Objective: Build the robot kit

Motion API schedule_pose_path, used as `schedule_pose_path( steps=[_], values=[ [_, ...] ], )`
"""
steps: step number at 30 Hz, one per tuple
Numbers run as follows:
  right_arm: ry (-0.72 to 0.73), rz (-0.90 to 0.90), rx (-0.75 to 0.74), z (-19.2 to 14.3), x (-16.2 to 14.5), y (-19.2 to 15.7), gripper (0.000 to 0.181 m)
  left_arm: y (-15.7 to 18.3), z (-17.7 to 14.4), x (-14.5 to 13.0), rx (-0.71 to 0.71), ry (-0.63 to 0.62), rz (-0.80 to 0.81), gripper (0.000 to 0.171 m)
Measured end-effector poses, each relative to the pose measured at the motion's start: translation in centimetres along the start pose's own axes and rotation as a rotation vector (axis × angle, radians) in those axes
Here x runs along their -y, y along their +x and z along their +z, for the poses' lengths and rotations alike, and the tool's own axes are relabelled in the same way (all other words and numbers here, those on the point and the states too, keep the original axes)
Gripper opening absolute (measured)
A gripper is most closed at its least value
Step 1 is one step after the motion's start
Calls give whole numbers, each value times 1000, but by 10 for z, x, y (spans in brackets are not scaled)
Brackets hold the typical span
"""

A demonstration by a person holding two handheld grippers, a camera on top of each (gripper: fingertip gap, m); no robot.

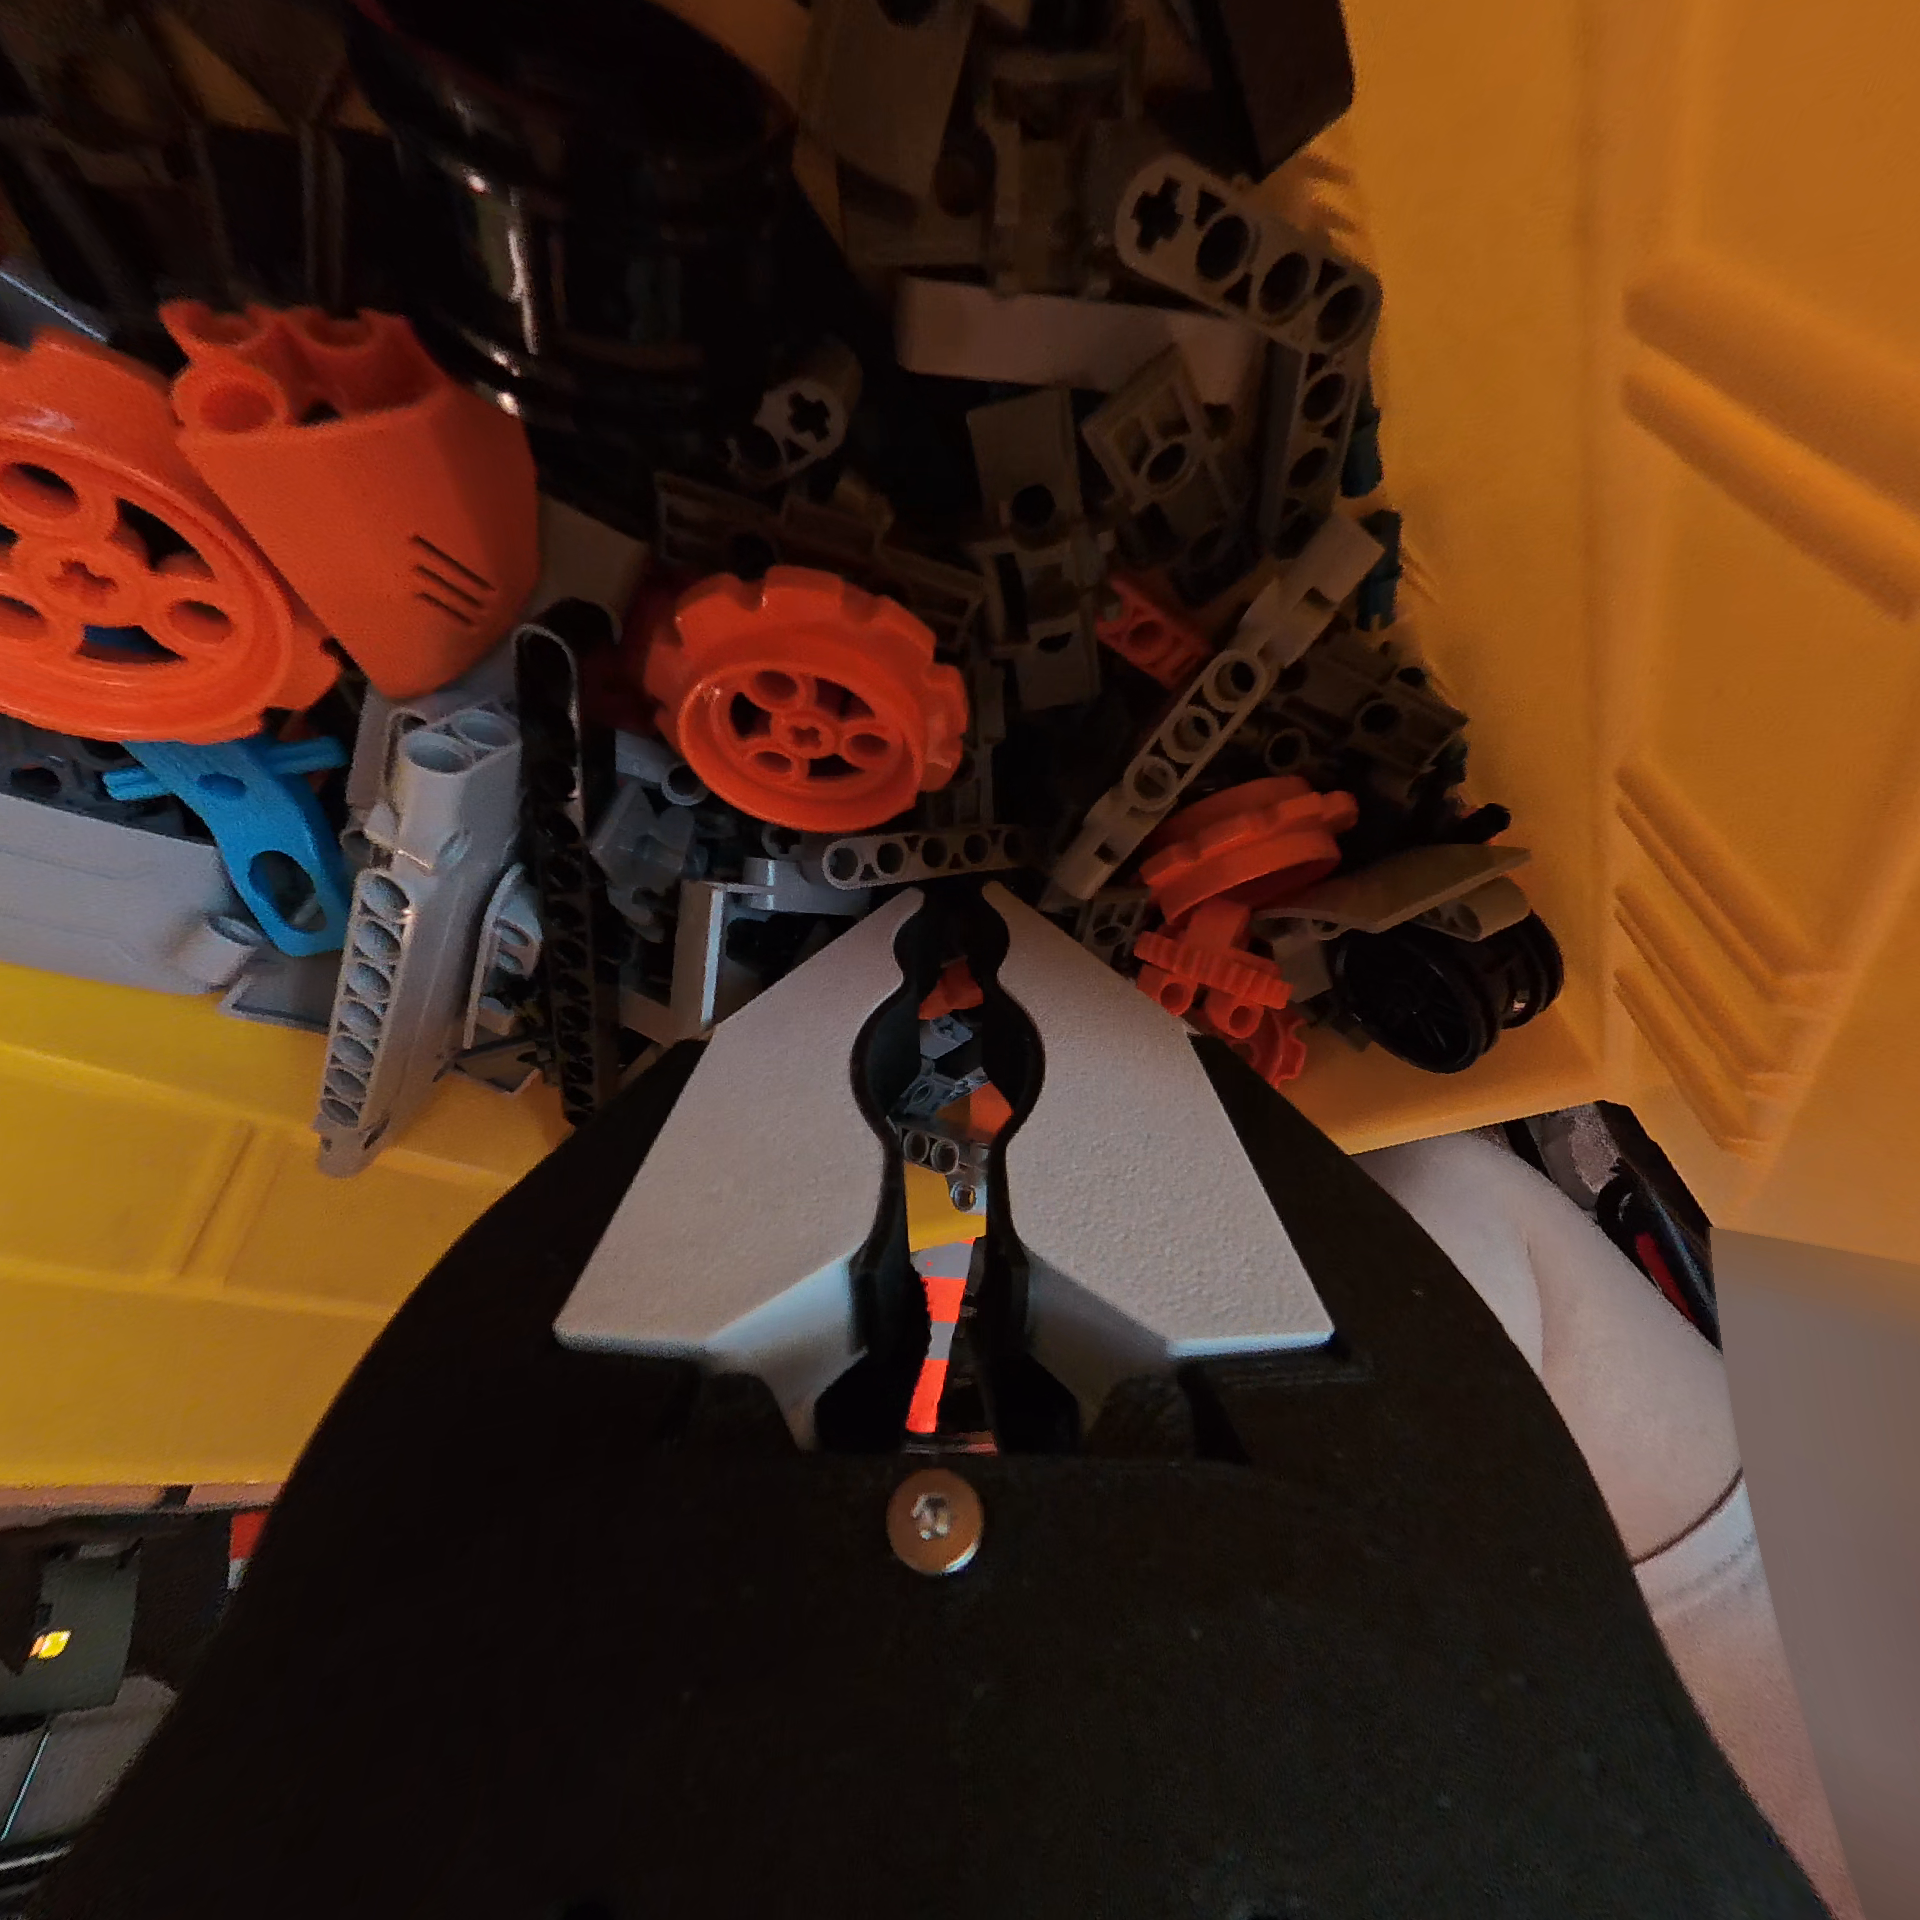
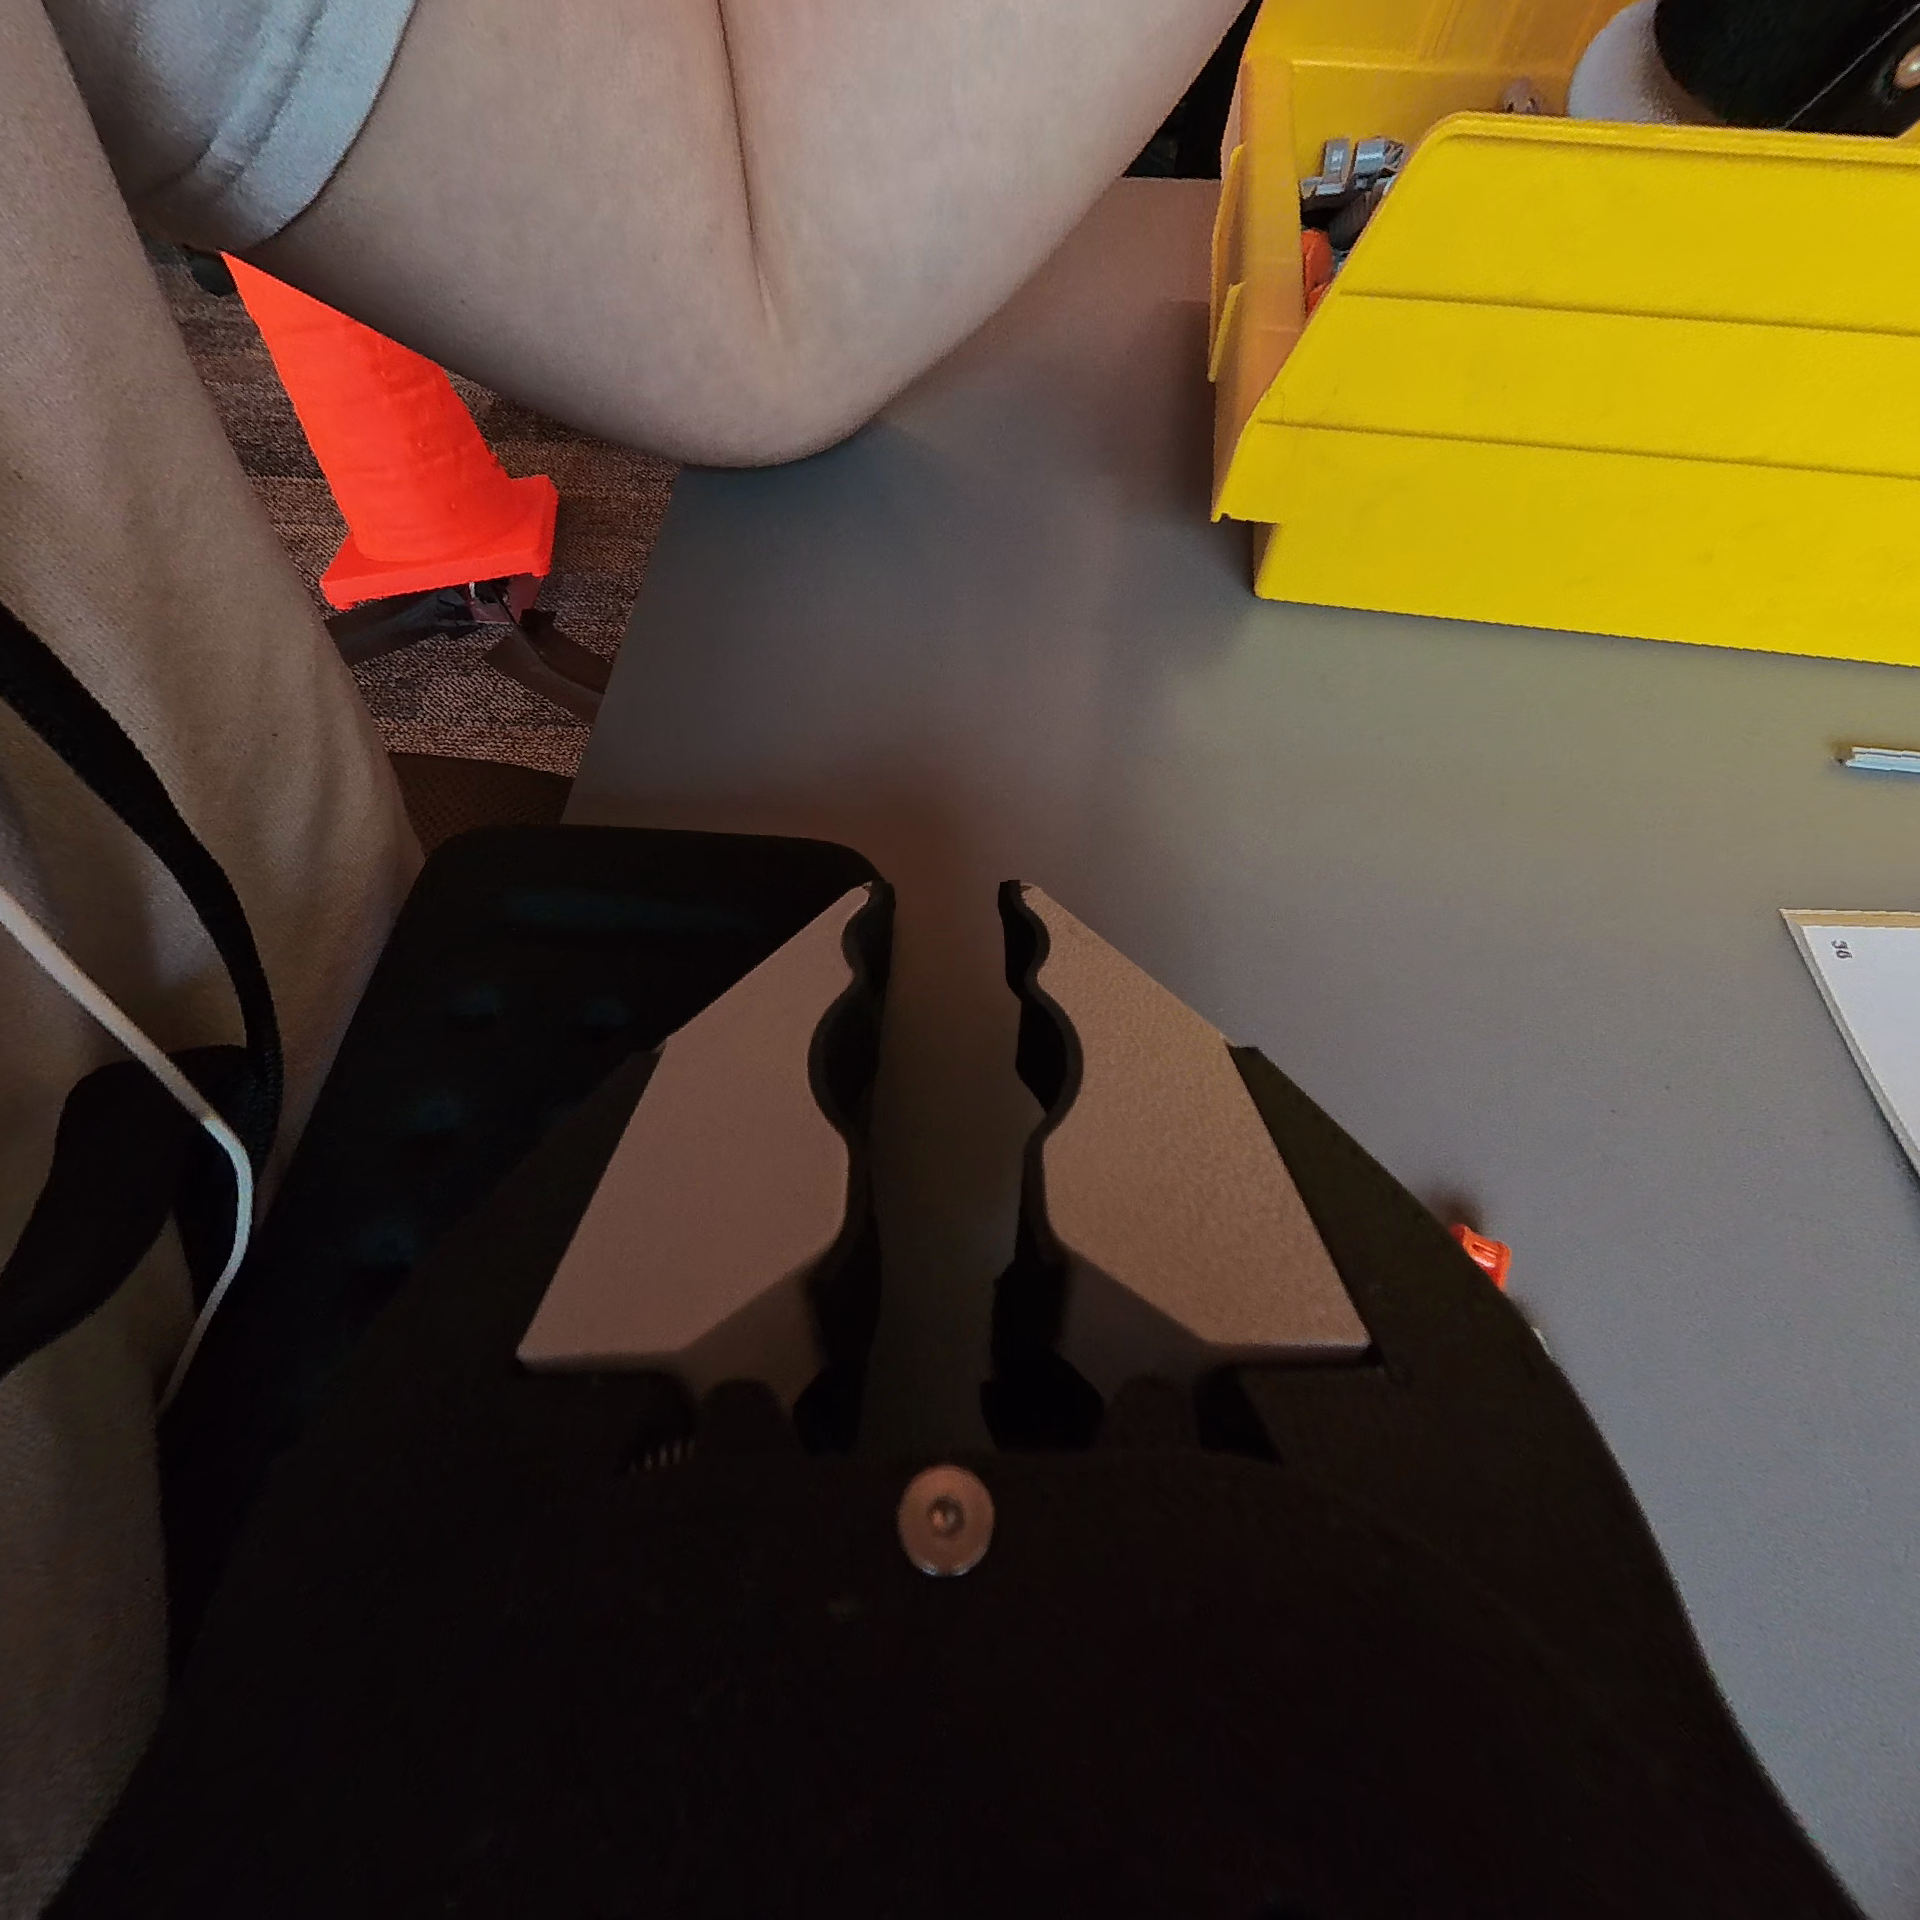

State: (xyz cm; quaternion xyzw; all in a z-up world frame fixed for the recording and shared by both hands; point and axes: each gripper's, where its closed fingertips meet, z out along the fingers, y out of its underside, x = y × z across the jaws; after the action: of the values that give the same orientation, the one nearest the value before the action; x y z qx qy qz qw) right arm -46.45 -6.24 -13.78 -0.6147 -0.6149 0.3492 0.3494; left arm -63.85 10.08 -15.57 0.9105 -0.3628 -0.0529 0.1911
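The left gripper (image 1: 951, 899) is down inside the yellow bin (image 1: 1714, 520), its two fingers drawn nearly together at the tips with only a thin slit between them, and nothing visibly pinched there. Those tips sit just under a short dark grey holed beam (image 1: 930, 854), close to touching it, though contact cannot be confirmed. Just above that beam lies a small orange toothed wheel (image 1: 805, 701); far to the wheel's left is a larger orange spoked wheel (image 1: 114, 582) with an orange curved shell piece (image 1: 384, 488) beside it, and below those a blue lever piece (image 1: 260, 831) and a light grey long panel (image 1: 416, 925). To the right of the beam sit orange gear pieces (image 1: 1236, 935) and a black tyre (image 1: 1444, 987) against the bin wall. Over in the right wrist view, the right gripper (image 2: 945, 894) hovers over the grey table (image 2: 1247, 831), fingers clearly apart and empty. The yellow bin (image 2: 1579, 416) stands well off to its upper right, a person's bent arm (image 2: 727, 229) reaching across above, an orange cone (image 2: 395, 436) on the floor beyond the table edge, and a small orange piece (image 2: 1481, 1252) on the table beside the gripper body.
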Motion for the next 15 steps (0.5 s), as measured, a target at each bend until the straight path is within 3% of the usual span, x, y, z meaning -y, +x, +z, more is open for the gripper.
schedule_pose_path(
  steps=[15],
  values=[
    [-5, -7, -2, -1, 0, 0, 21, -4, 3, -3, 48, -37, -46, 0]
  ],
)
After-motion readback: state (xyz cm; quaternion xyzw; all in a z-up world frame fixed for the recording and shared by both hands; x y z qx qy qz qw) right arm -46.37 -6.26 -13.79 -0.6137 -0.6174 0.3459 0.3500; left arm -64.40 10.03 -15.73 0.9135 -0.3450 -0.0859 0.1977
